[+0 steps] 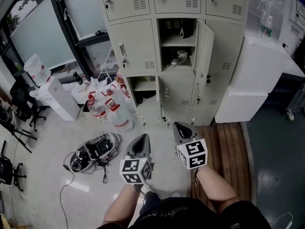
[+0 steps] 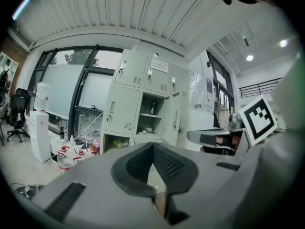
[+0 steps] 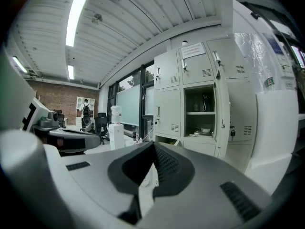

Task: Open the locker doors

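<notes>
A bank of beige lockers (image 1: 133, 46) stands ahead of me across the floor. One middle compartment (image 1: 177, 42) is open, with its door (image 1: 205, 51) swung to the right and things on its shelf. A bottom-left compartment (image 1: 143, 86) is open too. The other doors are closed. My left gripper (image 1: 143, 136) and right gripper (image 1: 180, 124) are held side by side well short of the lockers, both shut and empty. The left gripper view looks past the left gripper (image 2: 152, 147) at the open compartment (image 2: 150, 113). The right gripper view looks past the right gripper (image 3: 153, 144) at the open door (image 3: 221, 118).
Several large water jugs (image 1: 116, 116) stand on the floor left of the lockers, beside a white box (image 1: 59, 99). A dark device with cables (image 1: 93, 149) lies near my left side. White foam blocks (image 1: 252, 80) stand on the right, by a wooden floor strip (image 1: 224, 142). Office chairs (image 1: 21, 101) are far left.
</notes>
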Motion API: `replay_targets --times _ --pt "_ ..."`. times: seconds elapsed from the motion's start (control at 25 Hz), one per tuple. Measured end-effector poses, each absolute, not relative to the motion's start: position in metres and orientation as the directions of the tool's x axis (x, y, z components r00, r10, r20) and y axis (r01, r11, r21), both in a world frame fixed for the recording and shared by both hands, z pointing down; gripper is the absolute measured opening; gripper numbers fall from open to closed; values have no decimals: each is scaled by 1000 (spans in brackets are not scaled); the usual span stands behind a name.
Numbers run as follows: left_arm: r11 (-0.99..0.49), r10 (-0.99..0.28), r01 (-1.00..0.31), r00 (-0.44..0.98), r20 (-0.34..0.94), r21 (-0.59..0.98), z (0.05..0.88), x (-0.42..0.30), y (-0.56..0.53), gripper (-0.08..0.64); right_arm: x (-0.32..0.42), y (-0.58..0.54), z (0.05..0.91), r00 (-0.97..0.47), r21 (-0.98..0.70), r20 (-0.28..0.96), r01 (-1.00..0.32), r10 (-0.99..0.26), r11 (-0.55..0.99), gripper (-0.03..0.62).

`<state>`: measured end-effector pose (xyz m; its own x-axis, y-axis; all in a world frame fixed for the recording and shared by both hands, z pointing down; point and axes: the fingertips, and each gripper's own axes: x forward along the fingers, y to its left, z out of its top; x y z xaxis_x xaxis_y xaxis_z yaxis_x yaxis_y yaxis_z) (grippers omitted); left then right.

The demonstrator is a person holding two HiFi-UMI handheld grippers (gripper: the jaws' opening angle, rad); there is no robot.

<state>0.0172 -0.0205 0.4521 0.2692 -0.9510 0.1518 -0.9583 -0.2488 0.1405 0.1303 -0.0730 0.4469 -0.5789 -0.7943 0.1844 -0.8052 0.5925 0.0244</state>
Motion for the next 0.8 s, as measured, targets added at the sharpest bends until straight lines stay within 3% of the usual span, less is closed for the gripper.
replay_targets --times 0.56,0.8 --pt "-268 -955 -956 279 99 117 409 -13 -32 -2 100 -83 396 -652 47 144 -747 -745 663 0" --pt "-276 -960 -961 276 50 15 367 -36 -47 -2 84 -101 349 -675 67 99 -729 -731 681 0"
